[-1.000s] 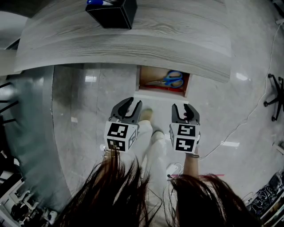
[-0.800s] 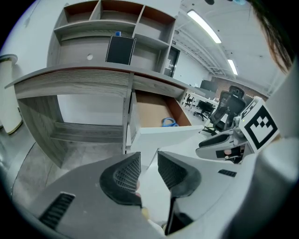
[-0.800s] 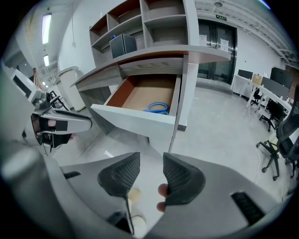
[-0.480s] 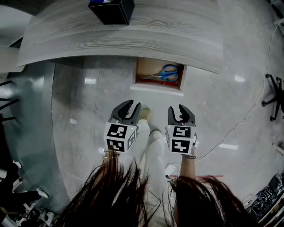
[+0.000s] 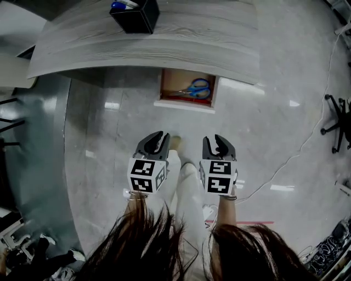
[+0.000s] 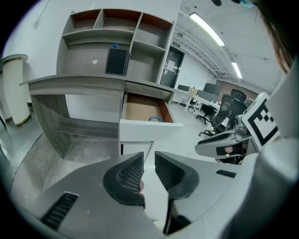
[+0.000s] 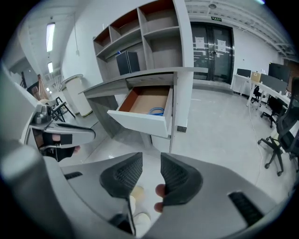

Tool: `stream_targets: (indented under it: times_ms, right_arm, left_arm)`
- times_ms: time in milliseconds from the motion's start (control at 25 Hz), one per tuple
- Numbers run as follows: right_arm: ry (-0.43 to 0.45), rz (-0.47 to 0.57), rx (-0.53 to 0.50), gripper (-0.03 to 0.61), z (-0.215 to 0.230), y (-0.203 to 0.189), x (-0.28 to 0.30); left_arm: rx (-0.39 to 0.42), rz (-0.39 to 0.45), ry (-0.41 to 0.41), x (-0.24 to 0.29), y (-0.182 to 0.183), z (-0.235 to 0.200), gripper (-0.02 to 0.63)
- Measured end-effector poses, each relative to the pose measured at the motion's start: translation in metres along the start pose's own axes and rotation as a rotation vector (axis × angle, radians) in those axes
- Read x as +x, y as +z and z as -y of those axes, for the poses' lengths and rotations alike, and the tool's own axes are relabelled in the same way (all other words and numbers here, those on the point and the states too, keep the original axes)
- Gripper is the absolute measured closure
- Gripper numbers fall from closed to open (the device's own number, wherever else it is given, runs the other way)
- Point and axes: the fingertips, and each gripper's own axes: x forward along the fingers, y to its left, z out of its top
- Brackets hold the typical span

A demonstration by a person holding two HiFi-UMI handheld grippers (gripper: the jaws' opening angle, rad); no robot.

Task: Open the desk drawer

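The desk drawer [image 5: 185,104] stands pulled out from under the grey wooden desk [image 5: 153,49], its white front [image 6: 147,129] facing me; blue-handled scissors [image 5: 196,88] lie on its brown floor. The drawer shows again in the right gripper view [image 7: 142,120]. My left gripper [image 5: 157,141] and right gripper [image 5: 218,146] hang side by side over the floor, well back from the drawer and touching nothing. Both sets of jaws are closing, a narrow gap remaining and nothing between them [image 6: 148,172] [image 7: 150,173].
A black box [image 5: 134,13] sits on the desk top. Shelving [image 6: 117,42] rises behind the desk. A cable [image 5: 307,142] crosses the glossy floor at right, near an office chair base [image 5: 334,123]. My legs and shoes [image 5: 184,175] are below the grippers.
Both grippers have drawn back from the open drawer toward me, widening the gap to it. Their jaws have narrowed from wide open.
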Motion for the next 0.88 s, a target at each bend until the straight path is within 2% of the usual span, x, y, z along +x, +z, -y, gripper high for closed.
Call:
stream_targets:
  times_ms: [280,480,600,880]
  right_arm:
    - [0.007,0.031,0.007,0.453,0.003,0.009,-0.017]
    - [0.006,0.057,0.089,0.463,0.004,0.016,-0.029]
    - [-0.018,0.076,0.128,0.472,0.005,0.021,-0.040]
    - [-0.054,0.096,0.151,0.488,-0.007,0.028,-0.056]
  left_arm:
    - [-0.016,-0.005,0.018,-0.018,0.001,0.018,0.542]
    - [-0.045,-0.003,0.008,-0.027,0.008,0.023,0.546]
    - [-0.043,0.000,0.001,-0.033,0.016,0.025,0.552]
    - [-0.016,-0.002,-0.016,-0.050,0.026,0.022,0.554]
